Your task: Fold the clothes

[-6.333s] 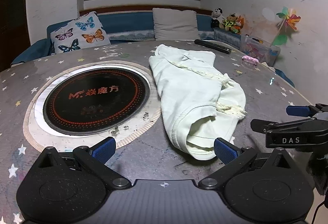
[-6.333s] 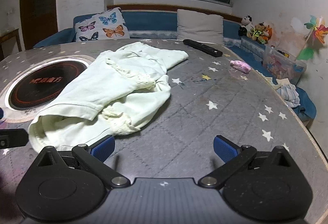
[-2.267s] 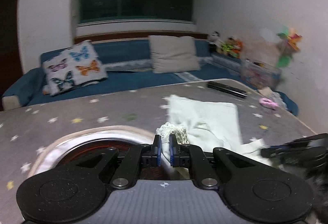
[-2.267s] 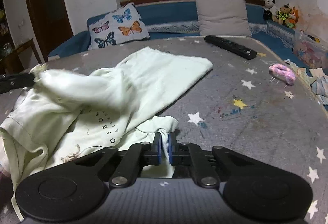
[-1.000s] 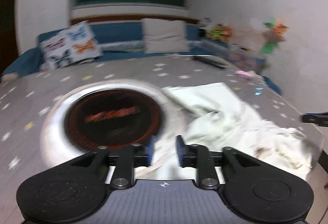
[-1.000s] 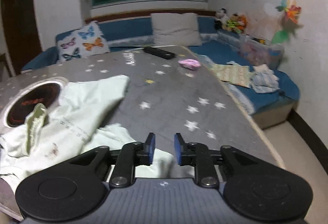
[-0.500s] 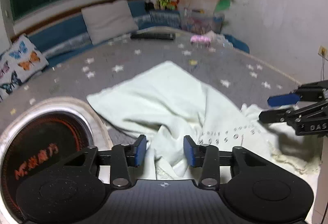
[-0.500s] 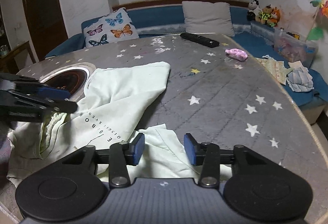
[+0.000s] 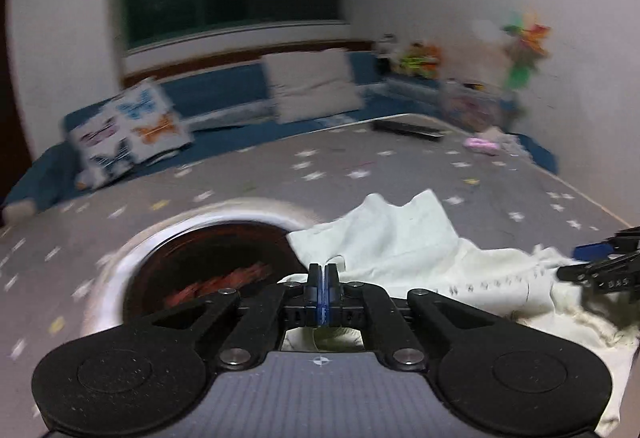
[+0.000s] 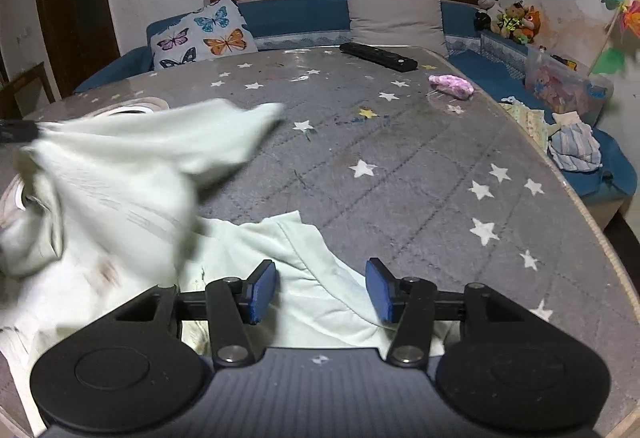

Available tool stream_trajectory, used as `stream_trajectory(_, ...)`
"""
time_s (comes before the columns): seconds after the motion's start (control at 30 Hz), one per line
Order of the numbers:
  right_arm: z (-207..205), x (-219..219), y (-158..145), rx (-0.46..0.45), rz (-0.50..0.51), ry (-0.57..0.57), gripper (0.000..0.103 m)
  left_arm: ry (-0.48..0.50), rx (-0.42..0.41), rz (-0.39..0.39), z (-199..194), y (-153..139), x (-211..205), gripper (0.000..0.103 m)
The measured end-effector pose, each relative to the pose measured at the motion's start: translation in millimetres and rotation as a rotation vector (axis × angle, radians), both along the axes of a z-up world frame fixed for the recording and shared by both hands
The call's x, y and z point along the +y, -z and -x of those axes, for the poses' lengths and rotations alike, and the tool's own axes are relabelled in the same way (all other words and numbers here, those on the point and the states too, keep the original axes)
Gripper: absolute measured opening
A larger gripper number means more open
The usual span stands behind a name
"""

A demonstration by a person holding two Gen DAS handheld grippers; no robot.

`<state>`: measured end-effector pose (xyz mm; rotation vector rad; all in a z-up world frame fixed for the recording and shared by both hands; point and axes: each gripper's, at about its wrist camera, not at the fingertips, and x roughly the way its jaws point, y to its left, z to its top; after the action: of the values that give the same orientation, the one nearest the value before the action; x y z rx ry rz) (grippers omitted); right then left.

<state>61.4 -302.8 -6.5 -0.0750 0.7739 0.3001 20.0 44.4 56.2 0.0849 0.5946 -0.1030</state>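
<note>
Right now my left gripper (image 9: 322, 292) is pinched tight on a fold of the pale green garment (image 9: 404, 242), lifting that part off the star-patterned table (image 10: 400, 165). My right gripper (image 10: 321, 288) gapes wide with nothing in it, poised over a flat part of the cloth between its pads. Most of the garment lies to its left, so the right one is nearer this loose edge.

The garment (image 10: 120, 173) is pale mint with a line of small dark letters. The tabletop (image 10: 400, 157) is grey, quilted, dotted with white and yellow stars. Both tongs, left (image 9: 322, 290) and right (image 10: 322, 288), are black with blue pads. At 12 o'clock a white pillow (image 10: 204, 33) carries blue, orange and purple butterflies; at 1 lies a pink scrunchie (image 10: 451, 85).
</note>
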Motion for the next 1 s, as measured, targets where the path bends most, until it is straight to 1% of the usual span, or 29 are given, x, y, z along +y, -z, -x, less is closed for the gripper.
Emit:
stream_trajectory(0.17, 1.0, 2.1, -1.5, 0.007, 0.029, -0.014, 0.053, -0.1, 0.113, -0.028, 23.7, 24.1, 33.5, 0.001)
stream_trajectory(0.23, -0.1, 3.7, -6.1, 0.01, 0.035, -0.03, 0.052, -0.14, 0.159, -0.039, 33.0, 34.0, 46.8, 0.003)
stream_trajectory(0.33, -2.7, 8.1, -16.0, 0.005, 0.043, -0.063, 0.052, -0.187, 0.148, -0.011, 32.1, 27.6, 62.8, 0.004)
stream_trajectory(0.4, -7.9, 16.2, -24.7, -0.009, 0.038, -0.096, 0.052, -0.174, 0.141, -0.006, 18.8, 27.4, 59.1, 0.004)
stream_trajectory(0.47, -13.6, 25.0, -32.5, -0.021, 0.032, -0.13, 0.052, -0.159, 0.135, -0.003, 5.0, 27.6, 54.7, 0.007)
stream_trajectory(0.67, -40.8, 64.5, -33.4, -0.003, 0.011, -0.228, 0.051, -0.113, 0.116, 0.008, -36.5, 28.0, 41.4, 0.01)
stream_trajectory(0.73, -48.0, 77.1, -32.2, 0.001, 0.011, -0.253, 0.051, -0.098, 0.109, 0.012, -50.3, 28.1, 37.0, 0.02)
stream_trajectory(0.77, -49.6, 81.3, -32.0, 0.0, 0.009, -0.26, 0.051, -0.09, 0.106, 0.013, -57.2, 28.2, 34.8, 0.022)
stream_trajectory(0.8, -51.1, 85.6, -31.8, -0.001, 0.008, -0.267, 0.051, -0.085, 0.119, 0.008, -66.1, 32.3, 33.2, 0.027)
stream_trajectory(0.83, -52.7, 89.8, -31.6, -0.002, 0.007, -0.275, 0.051, -0.088, 0.134, 0.0, -75.7, 37.7, 32.2, 0.028)
stream_trajectory(1.0, -59.1, 101.7, -30.3, -0.002, 0.003, -0.294, 0.051, -0.083, 0.186, -0.012, -99.8, 58.1, 32.3, 0.027)
